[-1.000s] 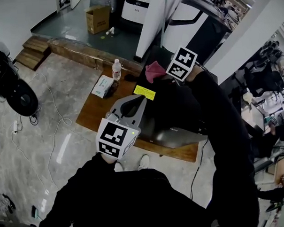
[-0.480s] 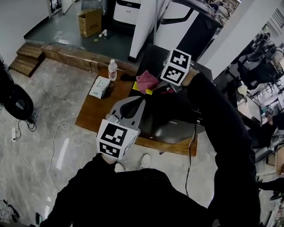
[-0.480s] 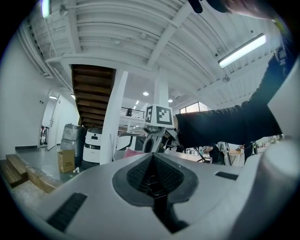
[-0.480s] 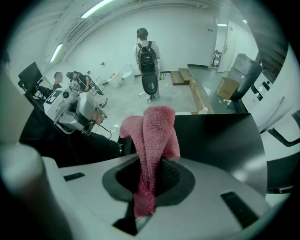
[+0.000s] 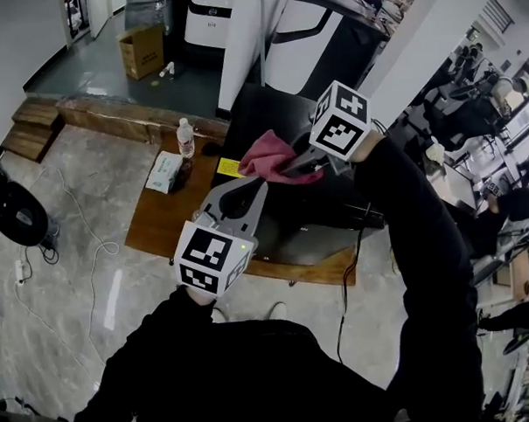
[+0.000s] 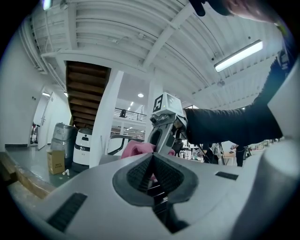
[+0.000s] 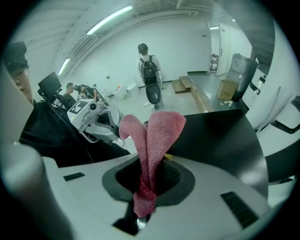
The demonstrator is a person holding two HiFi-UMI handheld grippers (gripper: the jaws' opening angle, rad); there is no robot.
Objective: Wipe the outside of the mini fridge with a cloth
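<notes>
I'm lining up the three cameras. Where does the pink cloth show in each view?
Head view: pink cloth at upper centre, held by the right tool.
Left gripper view: cloth at centre, beyond the shut jaws.
Right gripper view: cloth at centre, clamped between the jaws.
Shared landmark: the cardboard box, in all three.

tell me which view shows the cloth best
Right gripper view: the pink cloth stands centre, pinched in the right gripper. Head view shows it smaller, over the mini fridge; left gripper view, just a pink patch.
</notes>
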